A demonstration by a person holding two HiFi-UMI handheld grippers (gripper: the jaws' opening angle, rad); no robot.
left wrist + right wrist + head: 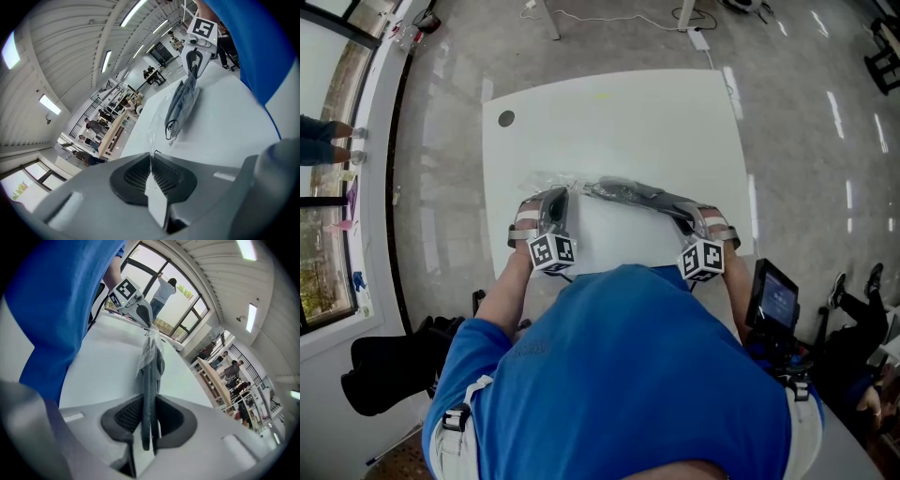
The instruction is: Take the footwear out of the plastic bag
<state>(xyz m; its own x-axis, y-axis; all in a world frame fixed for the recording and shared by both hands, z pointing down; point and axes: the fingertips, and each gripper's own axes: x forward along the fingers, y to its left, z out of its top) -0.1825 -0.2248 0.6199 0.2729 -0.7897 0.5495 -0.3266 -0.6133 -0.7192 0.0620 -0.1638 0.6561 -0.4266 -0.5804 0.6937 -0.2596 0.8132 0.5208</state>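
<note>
From the head view, you have one white desk (619, 112) with one round hole (506, 119) at its far left corner, standing on a glossy grey floor (441, 150). A window (328, 197) runs along the left and a small screen (775, 298) sits to your right. You hold two grippers. One clear plastic bag (555, 180) with dark footwear (628, 192) inside is stretched between the left gripper (557, 197) and the right gripper (681, 212), low over the near half of the desk.

In the left gripper view, your left jaws are pinched fully together on a thin edge of the plastic bag (151, 140). The footwear (183, 104) hangs beyond, running to the right gripper (194, 58). Behind the desk lie long ceiling lights (107, 61) and several people (93, 126) at benches.

In the right gripper view, your right jaws are clamped on the footwear (150, 380) itself. Two flat dark layers lie side by side between the pads, so it looks like a pair. The left gripper (140, 310) holds the far end, with tall windows behind it.
</note>
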